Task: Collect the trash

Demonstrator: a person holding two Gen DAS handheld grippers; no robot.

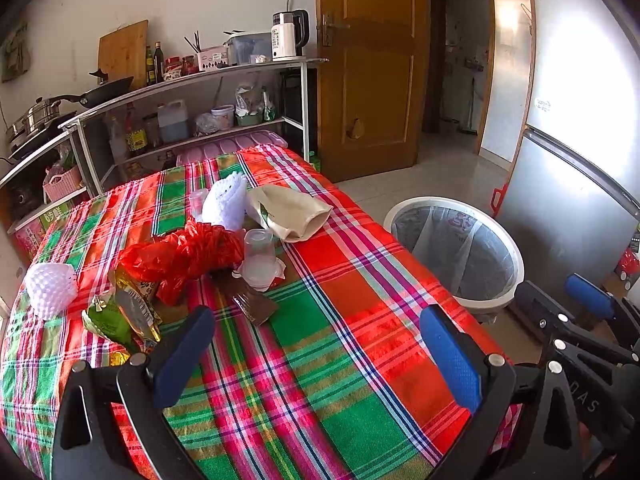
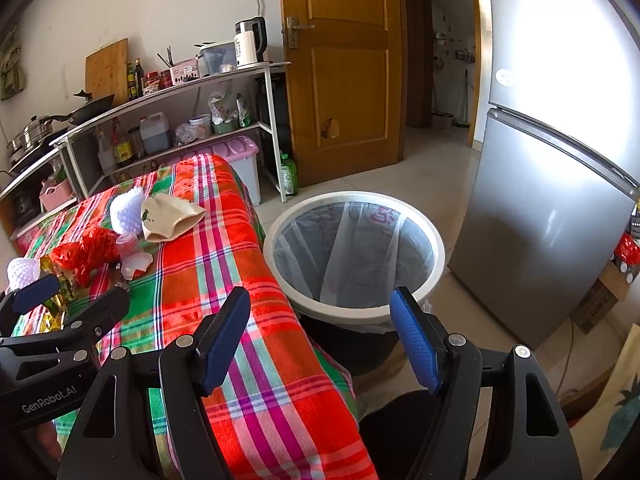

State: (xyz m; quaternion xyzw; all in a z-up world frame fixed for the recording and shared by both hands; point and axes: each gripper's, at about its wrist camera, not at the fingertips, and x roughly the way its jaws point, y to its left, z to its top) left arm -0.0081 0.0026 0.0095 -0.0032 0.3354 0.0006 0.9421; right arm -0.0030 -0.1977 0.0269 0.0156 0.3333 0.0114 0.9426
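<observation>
Crumpled red plastic bag point(image 1: 184, 254) — glossy, beside clear cup point(image 1: 260, 258).

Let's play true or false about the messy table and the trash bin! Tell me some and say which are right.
1. The trash bin stands on the floor beside the table. True.
2. The left gripper holds the red plastic bag. False: its jaws are open and empty.
3. The bin is lined with a bag. True.
4. The right gripper is shut. False: open.
5. The tablecloth is plain blue. False: it is red, green and pink plaid.
</observation>
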